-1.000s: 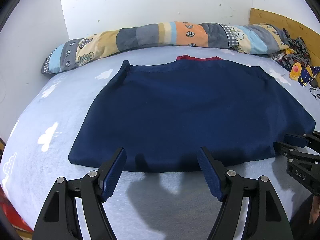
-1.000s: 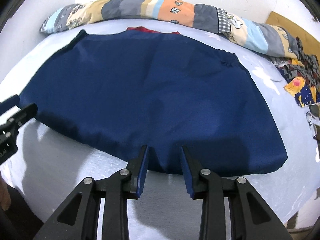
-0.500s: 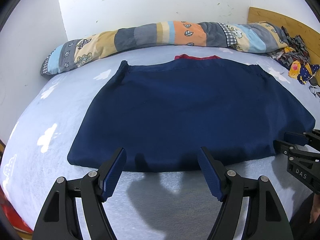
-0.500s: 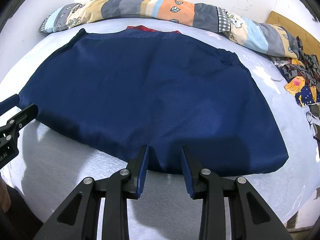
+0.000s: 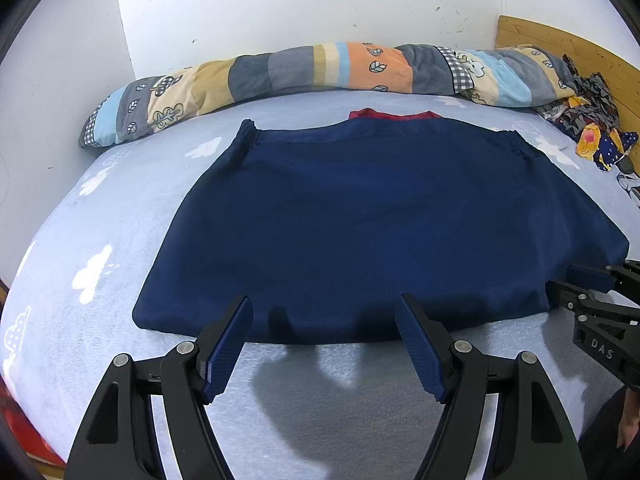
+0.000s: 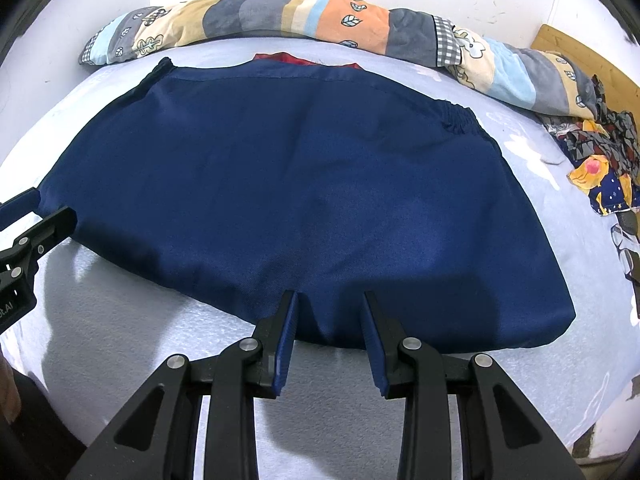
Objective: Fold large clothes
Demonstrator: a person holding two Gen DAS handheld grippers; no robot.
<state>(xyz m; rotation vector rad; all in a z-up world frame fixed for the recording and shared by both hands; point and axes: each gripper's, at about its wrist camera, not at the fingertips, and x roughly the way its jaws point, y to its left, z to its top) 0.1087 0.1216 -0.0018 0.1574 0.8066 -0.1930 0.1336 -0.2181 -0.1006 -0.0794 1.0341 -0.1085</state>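
Observation:
A large navy blue garment [image 5: 380, 216] [image 6: 300, 180] lies spread flat on the bed, with a strip of red lining [image 5: 394, 114] showing at its far edge. My left gripper [image 5: 324, 300] stands wide open at the garment's near hem, toward its left corner, and its pads touch no cloth. My right gripper [image 6: 331, 294] is open with a narrower gap, its fingertips over the near hem further right. In the left wrist view the right gripper [image 5: 576, 276] shows at the right edge. The left gripper [image 6: 36, 208] shows at the left edge of the right wrist view.
The light blue bed sheet [image 5: 100, 220] with white clouds surrounds the garment. A long patchwork bolster [image 5: 320, 68] lies along the far wall. A heap of patterned clothes [image 5: 588, 120] sits at the far right by a wooden headboard [image 5: 560, 40].

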